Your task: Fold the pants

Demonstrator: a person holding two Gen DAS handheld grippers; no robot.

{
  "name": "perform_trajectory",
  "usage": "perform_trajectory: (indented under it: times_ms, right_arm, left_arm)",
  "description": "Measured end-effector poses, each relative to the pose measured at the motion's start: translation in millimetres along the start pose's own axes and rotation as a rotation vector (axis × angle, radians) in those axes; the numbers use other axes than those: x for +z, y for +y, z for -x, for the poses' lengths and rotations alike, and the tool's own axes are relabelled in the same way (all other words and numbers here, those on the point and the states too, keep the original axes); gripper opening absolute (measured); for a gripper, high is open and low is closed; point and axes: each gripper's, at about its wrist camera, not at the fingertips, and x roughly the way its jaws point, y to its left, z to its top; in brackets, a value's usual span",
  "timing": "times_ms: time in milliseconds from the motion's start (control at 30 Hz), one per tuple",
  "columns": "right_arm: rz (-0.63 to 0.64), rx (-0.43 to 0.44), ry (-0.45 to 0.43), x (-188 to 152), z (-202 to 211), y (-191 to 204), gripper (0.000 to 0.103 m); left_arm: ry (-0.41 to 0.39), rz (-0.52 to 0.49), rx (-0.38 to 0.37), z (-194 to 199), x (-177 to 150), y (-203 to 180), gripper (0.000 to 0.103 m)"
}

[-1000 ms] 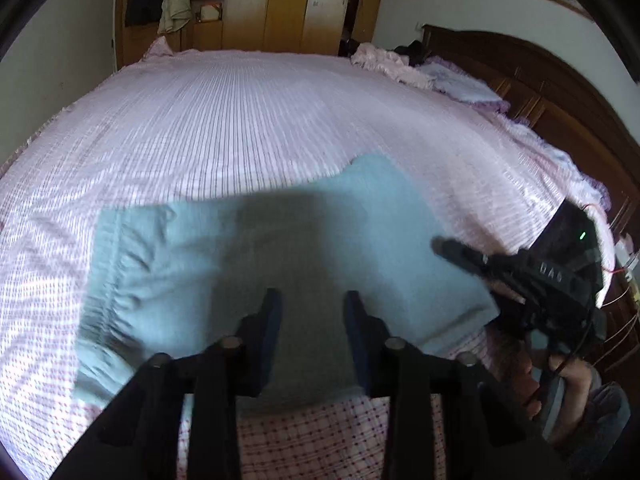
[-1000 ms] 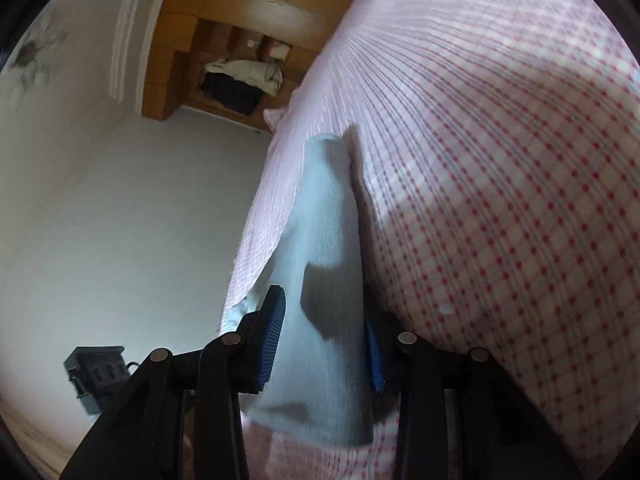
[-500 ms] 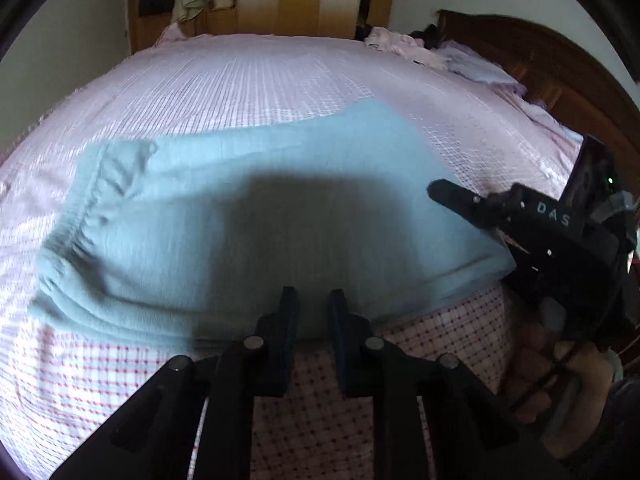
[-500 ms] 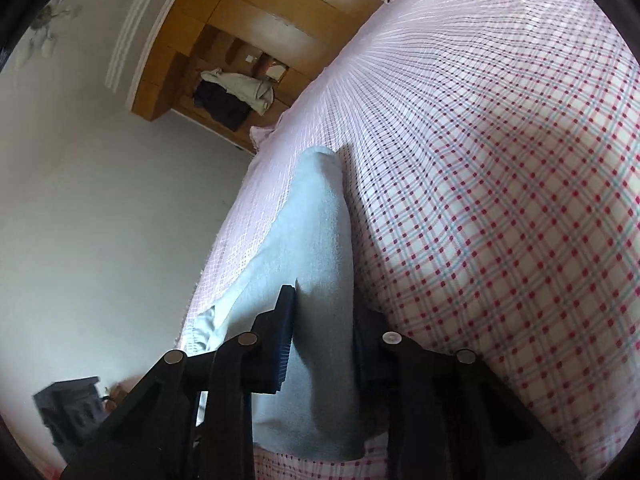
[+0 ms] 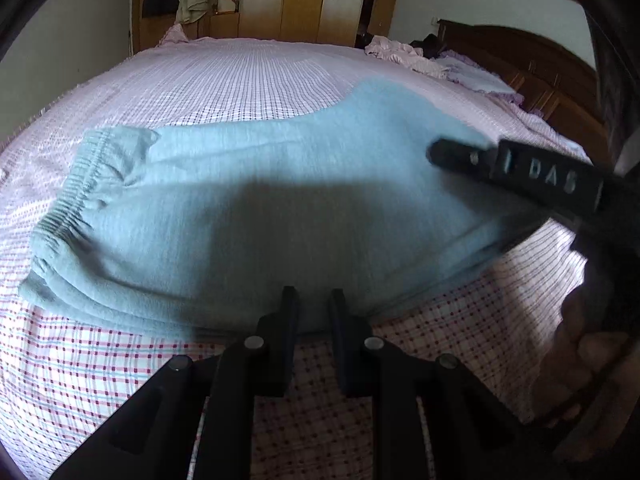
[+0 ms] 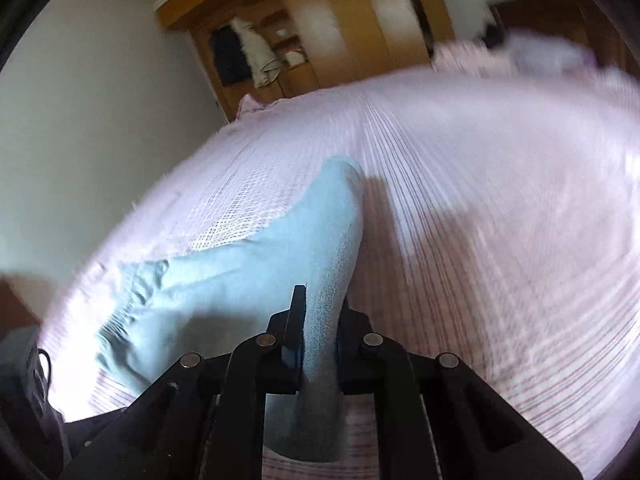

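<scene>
**Pale blue pants gripped at both edges on the checked bed**

Pants (image 5: 248, 216) of pale blue knit fabric, folded lengthwise, lie across a wide bed (image 5: 248, 80) covered in a pink-and-white checked sheet. Their gathered elastic waistband (image 5: 76, 192) is at the left in the left wrist view. Behind the bed stands a wooden wardrobe (image 5: 304, 0) with clothes hanging in an open section. A dark wooden headboard (image 5: 532, 68) runs along the right, with rumpled pink and lilac bedding (image 5: 432, 60) before it. The walls are plain white.

The left tool (image 5: 314, 300) sits at the near edge of the pants, its jaws nearly closed with the fabric edge between them. The right tool (image 6: 320, 320) is clenched on a fold of the blue fabric, which rises between its pads off the sheet. In the left wrist view the right tool reaches in over the right end of the pants, a hand (image 5: 584, 360) behind it.
</scene>
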Motion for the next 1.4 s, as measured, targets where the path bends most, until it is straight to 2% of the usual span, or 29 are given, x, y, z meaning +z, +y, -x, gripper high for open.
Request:
perform_trajectory:
  times_ms: [100, 167, 200, 333, 467, 700, 900, 967, 1067, 1167, 1333, 1400]
  right_arm:
    - [0.152, -0.067, -0.019, 12, 7, 38, 0.004]
    - [0.255, -0.141, -0.025, 16, 9, 60, 0.004]
    - [0.278, -0.15, -0.023, 18, 8, 63, 0.004]
    - [0.341, -0.168, -0.015, 24, 6, 78, 0.004]
    - [0.432, -0.223, -0.013, 23, 7, 104, 0.004]
    - [0.665, -0.278, -0.071, 8, -7, 193, 0.004]
    - [0.782, -0.294, 0.027, -35, -58, 263, 0.004]
    - [0.766, -0.273, 0.045, -45, -69, 276, 0.004]
    - [0.737, -0.295, 0.063, -51, -80, 281, 0.004]
    - [0.737, -0.307, 0.017, -55, -75, 282, 0.004]
    - [0.696, -0.276, -0.09, -55, -55, 279, 0.004]
    - [0.733, -0.273, -0.039, -61, -65, 280, 0.004]
  left_arm:
    - [-0.021, 0.082, -0.097, 9, 0, 20, 0.013]
    - [-0.061, 0.188, -0.194, 31, 0, 49, 0.013]
    - [-0.077, 0.205, -0.201, 41, 0, 61, 0.013]
    - [-0.118, 0.206, -0.122, 80, 4, 120, 0.013]
    - [-0.164, 0.291, -0.087, 110, 0, 182, 0.013]
    - [-0.199, 0.413, -0.052, 130, -15, 252, 0.014]
    - [-0.185, 0.486, -0.081, 133, -27, 278, 0.014]
    - [-0.19, 0.487, -0.069, 134, -27, 279, 0.015]
    - [-0.189, 0.505, -0.08, 133, -28, 284, 0.017]
    - [-0.179, 0.514, -0.091, 130, -27, 286, 0.017]
    - [-0.183, 0.508, -0.094, 131, -28, 283, 0.018]
    - [-0.177, 0.511, -0.097, 130, -30, 283, 0.018]
